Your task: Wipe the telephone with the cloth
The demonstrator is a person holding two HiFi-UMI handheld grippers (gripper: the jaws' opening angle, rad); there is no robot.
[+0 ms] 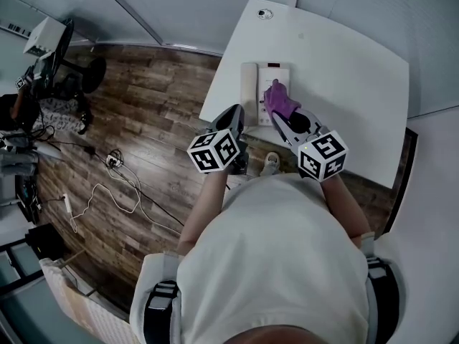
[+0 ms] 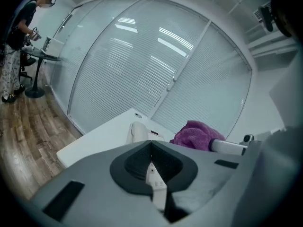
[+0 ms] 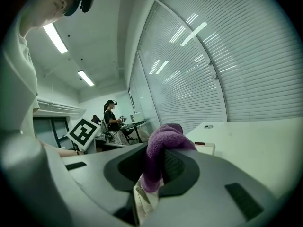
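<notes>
Head view, nearest the camera: the person's white shirt (image 1: 272,264), with both forearms reaching forward to two marker cubes, left (image 1: 215,151) and right (image 1: 323,155).

Left hand-held gripper (image 1: 235,113): clenched, with nothing between its jaws. In the left gripper view the two dark pads meet along one line (image 2: 151,146). Seen from the head, it sits at the near left edge of the worktop (image 1: 344,70), just beside the near end of the telephone's handset.

Right hand-held gripper (image 1: 277,113): grasping the purple cloth (image 1: 280,99). The right gripper view shows the cloth (image 3: 163,138) pinched between the jaws (image 3: 158,156), bunched above them and hanging below.

Telephone (image 1: 259,84): a pale desk set lying near the left edge of the white worktop, handset on its left side. The cloth lies over its near part; whether the two are in contact cannot be told. In the left gripper view the telephone (image 2: 138,132) stands just left of the cloth (image 2: 196,135).

Beyond the worktop: a wooden floor (image 1: 143,120) with loose cables (image 1: 115,185), a partition with blinds (image 2: 142,56), and a second person (image 2: 19,46) at a distant desk.
</notes>
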